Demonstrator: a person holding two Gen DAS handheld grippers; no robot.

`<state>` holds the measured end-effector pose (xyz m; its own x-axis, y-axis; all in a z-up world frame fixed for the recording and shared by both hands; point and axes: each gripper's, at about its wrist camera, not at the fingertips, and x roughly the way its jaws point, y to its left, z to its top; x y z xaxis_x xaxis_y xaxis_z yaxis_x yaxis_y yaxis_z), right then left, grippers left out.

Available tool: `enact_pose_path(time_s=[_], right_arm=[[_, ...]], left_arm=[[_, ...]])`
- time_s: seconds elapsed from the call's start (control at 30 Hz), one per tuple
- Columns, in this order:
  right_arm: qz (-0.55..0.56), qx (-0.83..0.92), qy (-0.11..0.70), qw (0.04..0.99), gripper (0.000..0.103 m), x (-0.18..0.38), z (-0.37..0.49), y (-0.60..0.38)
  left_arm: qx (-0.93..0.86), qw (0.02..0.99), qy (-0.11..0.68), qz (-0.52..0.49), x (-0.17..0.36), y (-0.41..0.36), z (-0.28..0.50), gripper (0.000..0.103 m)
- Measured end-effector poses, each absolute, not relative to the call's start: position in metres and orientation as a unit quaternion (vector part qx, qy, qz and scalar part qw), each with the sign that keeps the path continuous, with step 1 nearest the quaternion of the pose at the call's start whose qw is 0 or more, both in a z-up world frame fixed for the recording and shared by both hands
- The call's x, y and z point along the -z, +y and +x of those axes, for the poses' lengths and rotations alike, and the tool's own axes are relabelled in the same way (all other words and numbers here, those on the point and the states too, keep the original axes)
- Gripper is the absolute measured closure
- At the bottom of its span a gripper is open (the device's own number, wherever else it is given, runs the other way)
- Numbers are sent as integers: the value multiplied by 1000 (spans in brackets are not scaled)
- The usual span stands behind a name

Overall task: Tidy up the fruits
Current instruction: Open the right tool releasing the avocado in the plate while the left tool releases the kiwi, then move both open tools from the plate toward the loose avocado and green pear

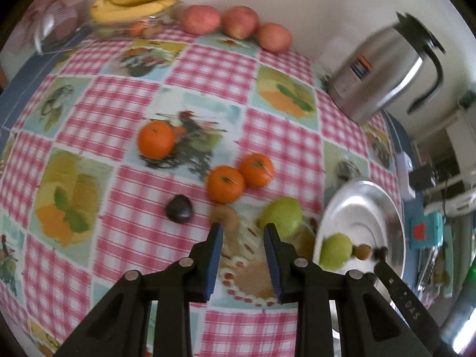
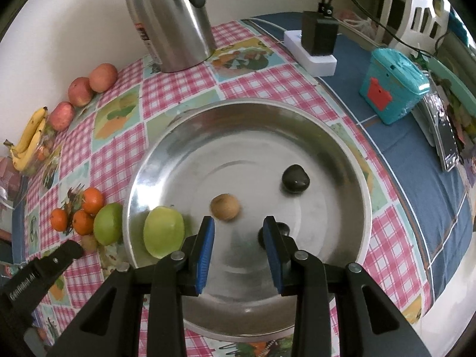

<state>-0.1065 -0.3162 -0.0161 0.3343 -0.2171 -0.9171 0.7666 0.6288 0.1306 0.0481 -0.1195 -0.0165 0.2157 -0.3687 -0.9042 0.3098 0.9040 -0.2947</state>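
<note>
On the checked pink tablecloth [image 1: 125, 113], three oranges [image 1: 156, 139] are lying bright and round: one alone to the left, two touching each other further right. Below them a dark plum [image 1: 178, 209] is sitting by itself, matte and nearly black. The left gripper [image 1: 243, 232] is hanging over the cloth with its blue-padded jaws a little apart and nothing between them. Just beyond its tips a small brown kiwi [image 1: 225, 217] is lying blurred, and beside that a green apple [image 1: 282, 216] is resting close against the rim of the steel plate [image 2: 327, 136].

Inside the plate, a second green apple [image 2: 163, 232] is leaning near the left rim, smooth and pale. A small brown fruit [image 2: 225, 206] is sitting near the middle, a dark plum-like fruit [image 2: 295, 178] to its right. The right gripper [image 2: 239, 223] is hovering over the plate, jaws slightly parted and gripping nothing; another dark fruit [image 2: 282, 228] is peeking from behind its right finger.

Against the wall, bananas [image 1: 139, 3] and three red apples [image 1: 236, 22] are lined up, with a steel kettle [image 1: 383, 68] standing to their right.
</note>
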Motion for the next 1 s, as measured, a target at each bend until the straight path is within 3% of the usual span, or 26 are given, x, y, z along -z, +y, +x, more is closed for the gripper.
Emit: enact_pose_path(time_s=[0.47, 0.5, 0.53, 0.57, 0.67, 0.7, 0.73, 0.8, 0.93, 1.0], right_arm=[[266, 296, 474, 785, 68, 3, -93, -298], [266, 296, 474, 785, 68, 3, -93, -298], [267, 295, 474, 785, 68, 3, -93, -298], [267, 294, 475, 785, 68, 4, -93, -298], [267, 290, 478, 785, 68, 6, -91, -298], [267, 289, 479, 785, 68, 6, -91, -298], [267, 288, 480, 784, 65, 7, -91, -298], [264, 291, 481, 783, 46, 7, -91, -298], [255, 298, 483, 783, 32, 7, -91, -299], [250, 301, 485, 782, 23, 7, -91, -299]], left_arm=[[194, 786, 586, -33, 14, -104, 58, 69], [193, 785, 588, -30, 14, -104, 58, 61], [192, 784, 589, -28, 15, -105, 58, 47], [191, 784, 590, -25, 15, -106, 57, 41], [187, 786, 589, -14, 16, -107, 56, 36], [185, 787, 588, -10, 17, -108, 56, 30], [183, 788, 587, -6, 17, -108, 56, 24], [179, 792, 584, 1, 17, -107, 56, 19], [165, 808, 565, 23, 15, -107, 56, 2], [163, 813, 558, 34, 15, -107, 55, 0]])
